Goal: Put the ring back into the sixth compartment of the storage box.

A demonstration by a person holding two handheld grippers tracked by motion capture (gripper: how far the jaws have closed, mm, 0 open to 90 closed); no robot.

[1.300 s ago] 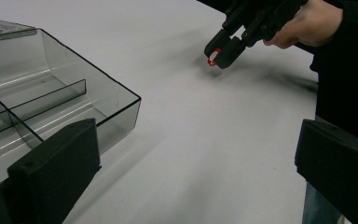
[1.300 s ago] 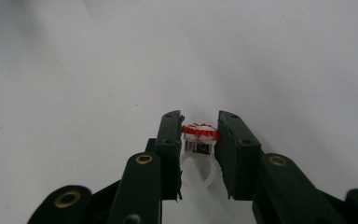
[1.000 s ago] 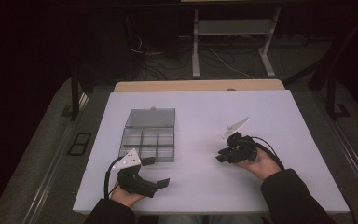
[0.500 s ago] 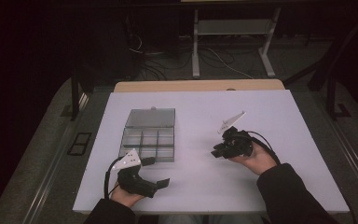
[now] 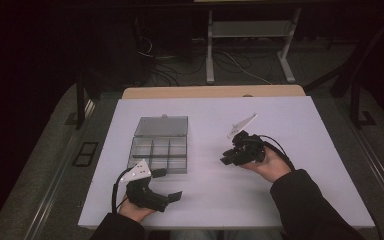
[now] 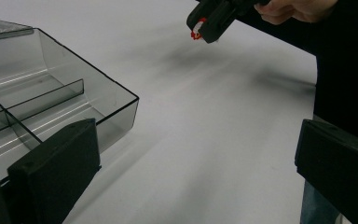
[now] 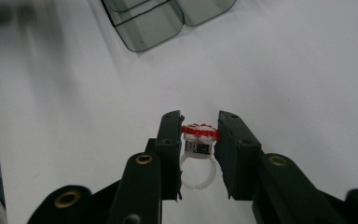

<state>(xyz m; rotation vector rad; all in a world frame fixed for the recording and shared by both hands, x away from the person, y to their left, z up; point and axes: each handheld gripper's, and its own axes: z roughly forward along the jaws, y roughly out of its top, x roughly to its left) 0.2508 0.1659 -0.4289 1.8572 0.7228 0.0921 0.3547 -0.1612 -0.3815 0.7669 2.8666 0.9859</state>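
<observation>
ring (image 7: 198, 149): a small white plastic band with a red and white top, pinched between the two jaws of my right gripper (image 7: 199, 140), the band hanging below the pads and the red top level with the jaw tips. in the left gripper view the same ring (image 6: 195, 32) shows as a red speck at the tip of that gripper, lifted off the white table (image 5: 280, 200) with its blurred shadow on the surface beneath. in the high view my right gripper (image 5: 230, 158) hangs over the middle of the table, right of the clear compartment box (image 5: 159, 150), whose lid is folded back; the cells i can see look empty. my left gripper (image 5: 167, 184) rests near the table's front edge, just beside the box's front corner, jaws spread wide and holding nothing.

my guess is the ring goes into one of the cells. what worries me is the grip: the pads seem to bear on the narrow sides of the ring's top, and the round band hangs free, so a tilt of my wrist could let it twist or pop out. dropped here it would likely roll on the smooth table. letting go too high above a cell could bounce it out, and coming in low could knock the light box, which my left gripper is not holding.
</observation>
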